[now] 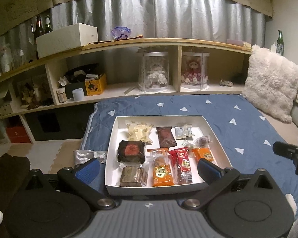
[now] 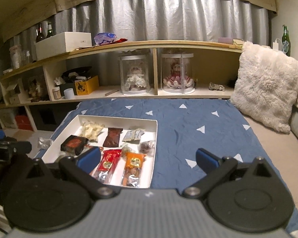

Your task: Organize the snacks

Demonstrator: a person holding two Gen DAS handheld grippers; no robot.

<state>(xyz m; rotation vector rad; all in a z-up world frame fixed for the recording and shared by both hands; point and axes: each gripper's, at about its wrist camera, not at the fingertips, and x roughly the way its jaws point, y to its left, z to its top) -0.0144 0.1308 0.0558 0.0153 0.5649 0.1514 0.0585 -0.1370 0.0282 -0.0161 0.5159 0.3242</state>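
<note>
A shallow white tray (image 1: 212,132) (image 2: 156,134) lies on the blue bedspread and holds several wrapped snacks. Among them are a black-and-red packet (image 1: 131,151) (image 2: 73,144), a pale yellow packet (image 1: 138,130) (image 2: 91,130), a brown pouch (image 1: 166,136) (image 2: 112,136), orange packets (image 1: 162,172) (image 2: 133,165) and a red packet (image 1: 181,164) (image 2: 107,163). My left gripper (image 1: 149,168) hovers open over the tray's near edge, nothing between its fingers. My right gripper (image 2: 149,158) hangs open above the tray's near right corner, holding nothing.
A silver wrapper (image 1: 87,156) (image 2: 43,141) lies just left of the tray. The blue bedspread (image 2: 198,138) stretches to the right. A fluffy white pillow (image 2: 268,87) leans at the right. Wooden shelves (image 1: 129,91) with doll cases, boxes and bottles stand behind.
</note>
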